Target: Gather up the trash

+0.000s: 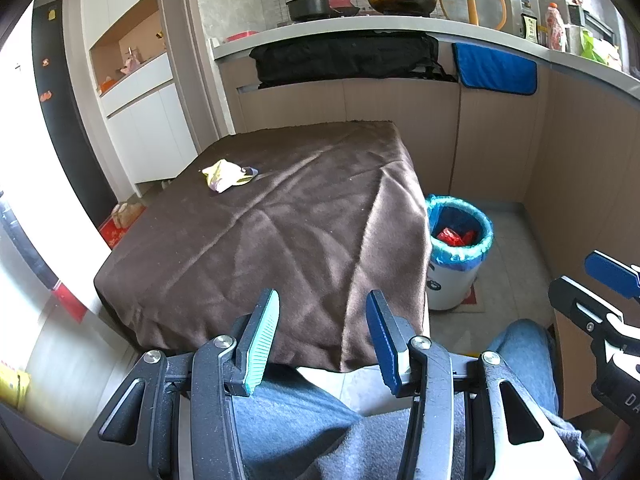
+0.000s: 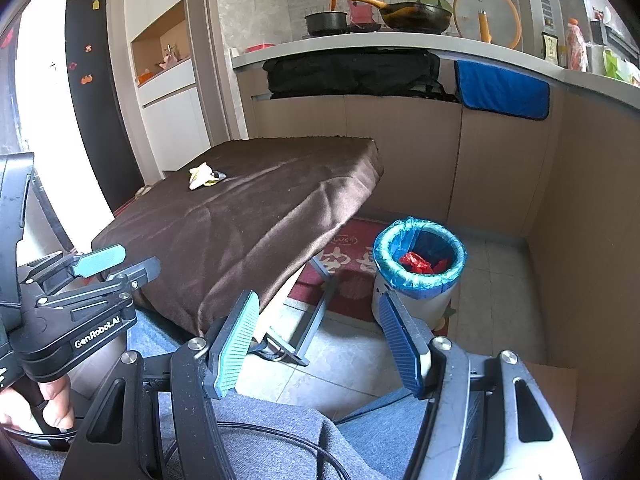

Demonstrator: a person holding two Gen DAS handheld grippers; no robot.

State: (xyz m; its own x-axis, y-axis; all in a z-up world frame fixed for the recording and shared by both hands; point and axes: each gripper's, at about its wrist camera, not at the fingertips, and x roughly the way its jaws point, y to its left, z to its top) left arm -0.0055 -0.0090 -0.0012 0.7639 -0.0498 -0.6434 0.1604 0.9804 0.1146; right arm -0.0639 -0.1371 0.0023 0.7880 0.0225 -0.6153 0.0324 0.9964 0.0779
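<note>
Crumpled yellowish wrapper point(image 1: 227, 175) is lying on the far left part of the creased brown cloth point(image 1: 280, 232), while red scraps point(image 2: 420, 263) are sitting in the round, blue-lined white bin point(image 2: 416, 280) beside the table. Left gripper point(image 1: 323, 332) and right gripper point(image 2: 318, 340) are hovering empty, ribbed pads spread apart.

In the left wrist view, the right gripper point(image 1: 612, 280) is cut off by the right edge, so only one blue finger shows. The table's point(image 1: 260, 240) legs are hidden under the brown cloth there. The red trash point(image 2: 420, 263) deep in the bin point(image 2: 420, 280), lower right, is too crumpled to identify. Bottles on the counter point(image 2: 576, 46) at upper right are blurred.
</note>
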